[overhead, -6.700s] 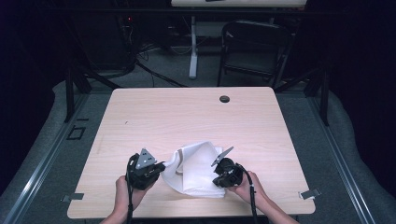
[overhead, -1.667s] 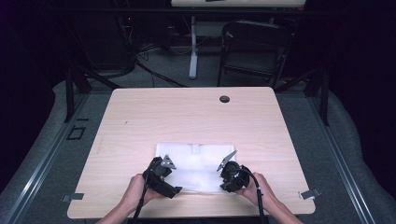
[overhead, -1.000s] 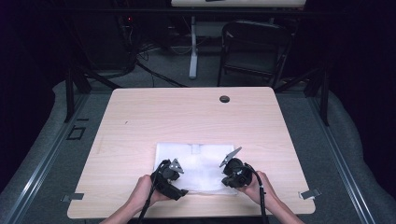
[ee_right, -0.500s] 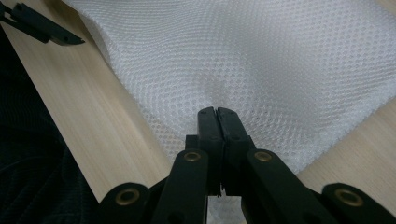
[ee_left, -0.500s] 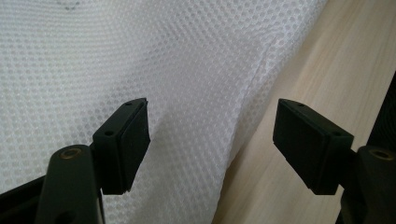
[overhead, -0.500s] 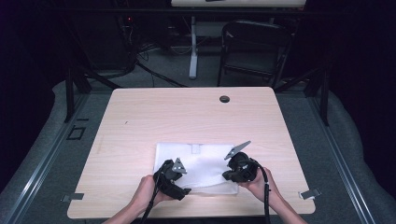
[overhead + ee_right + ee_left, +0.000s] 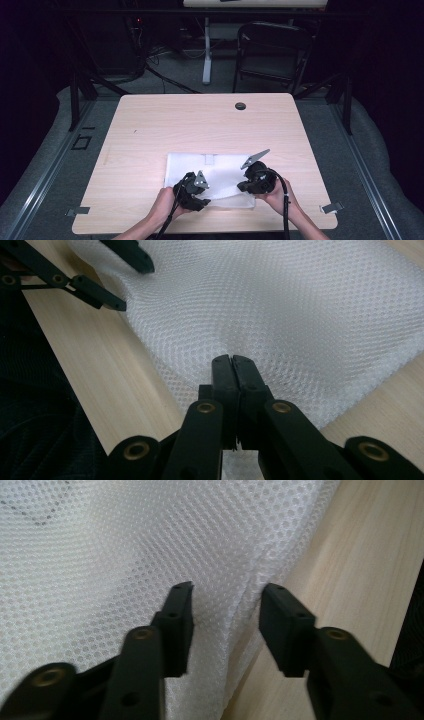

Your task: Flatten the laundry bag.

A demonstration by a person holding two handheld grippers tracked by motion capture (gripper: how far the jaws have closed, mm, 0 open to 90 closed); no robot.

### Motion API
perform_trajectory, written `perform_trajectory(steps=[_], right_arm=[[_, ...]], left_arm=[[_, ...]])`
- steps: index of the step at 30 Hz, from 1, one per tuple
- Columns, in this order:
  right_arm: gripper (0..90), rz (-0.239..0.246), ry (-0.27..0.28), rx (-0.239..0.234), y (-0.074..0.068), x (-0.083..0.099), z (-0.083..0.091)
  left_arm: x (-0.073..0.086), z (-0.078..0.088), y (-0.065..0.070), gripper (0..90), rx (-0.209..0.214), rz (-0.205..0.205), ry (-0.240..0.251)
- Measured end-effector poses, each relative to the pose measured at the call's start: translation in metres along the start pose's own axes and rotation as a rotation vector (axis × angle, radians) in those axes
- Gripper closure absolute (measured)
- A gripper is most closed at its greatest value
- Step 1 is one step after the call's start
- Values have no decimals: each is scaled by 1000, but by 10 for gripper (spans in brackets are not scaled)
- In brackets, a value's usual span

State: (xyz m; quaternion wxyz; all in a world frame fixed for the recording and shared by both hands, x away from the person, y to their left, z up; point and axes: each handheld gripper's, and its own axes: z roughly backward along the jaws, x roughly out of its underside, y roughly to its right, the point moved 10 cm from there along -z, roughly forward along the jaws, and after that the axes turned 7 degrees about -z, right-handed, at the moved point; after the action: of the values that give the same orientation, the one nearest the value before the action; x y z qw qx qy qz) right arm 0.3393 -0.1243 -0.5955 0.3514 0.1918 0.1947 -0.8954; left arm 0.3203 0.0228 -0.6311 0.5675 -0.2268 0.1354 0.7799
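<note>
1. White mesh cloth (image 7: 210,177) lies flat near the table (image 7: 150,130) front edge.
2. Right gripper (image 7: 233,362) pinches its hem shut.
3. Left gripper (image 7: 227,597), jaws just closing, straddles the edge ungripped; it should bite squarely before lifting.

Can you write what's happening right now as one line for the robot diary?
work: folding white mesh cloth | left gripper: jaws just closing around cloth's edge, not pinching yet | right gripper: shut on cloth's near edge | table: cloth lies flat
</note>
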Motion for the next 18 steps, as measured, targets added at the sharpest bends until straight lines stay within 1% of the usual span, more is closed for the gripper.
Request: perform_trajectory(steps=[2,3,4,5,9,10,11,12,13,14,15,16,18], right_arm=[[898,3,-1,2,1,0,0],[897,3,0,-1,2,0,0],[896,-4,-1,2,2,0,-1],[894,-9,1,7,3,0,-2],[872,-5,2,11,7,1,0],[866,-5,9,15,7,1,1],[861,6,15,23,7,1,3],[863,-4,30,24,6,0,5],[868,9,31,32,6,0,9],[867,10,58,38,5,-1,12],[868,11,72,43,5,-2,16],[871,19,82,51,4,-2,20],[899,24,90,32,-1,-1,24]], left_arm=[[-2,-1,0,719,3,-11,9],[-3,-1,0,798,2,-11,15],[-4,-2,0,835,-1,-7,14],[-5,-3,-1,858,2,9,19],[-8,-6,-5,881,13,93,8],[-9,-7,-6,882,13,100,4],[-10,-8,-7,884,6,103,-1],[-11,-8,-7,884,3,104,-5],[-12,-9,-7,884,0,113,-7],[-12,-9,-8,885,1,117,-16],[-12,-10,-8,885,-2,127,-13],[-12,-10,-8,885,-2,129,-15],[-12,-9,-10,885,-9,145,-7]])
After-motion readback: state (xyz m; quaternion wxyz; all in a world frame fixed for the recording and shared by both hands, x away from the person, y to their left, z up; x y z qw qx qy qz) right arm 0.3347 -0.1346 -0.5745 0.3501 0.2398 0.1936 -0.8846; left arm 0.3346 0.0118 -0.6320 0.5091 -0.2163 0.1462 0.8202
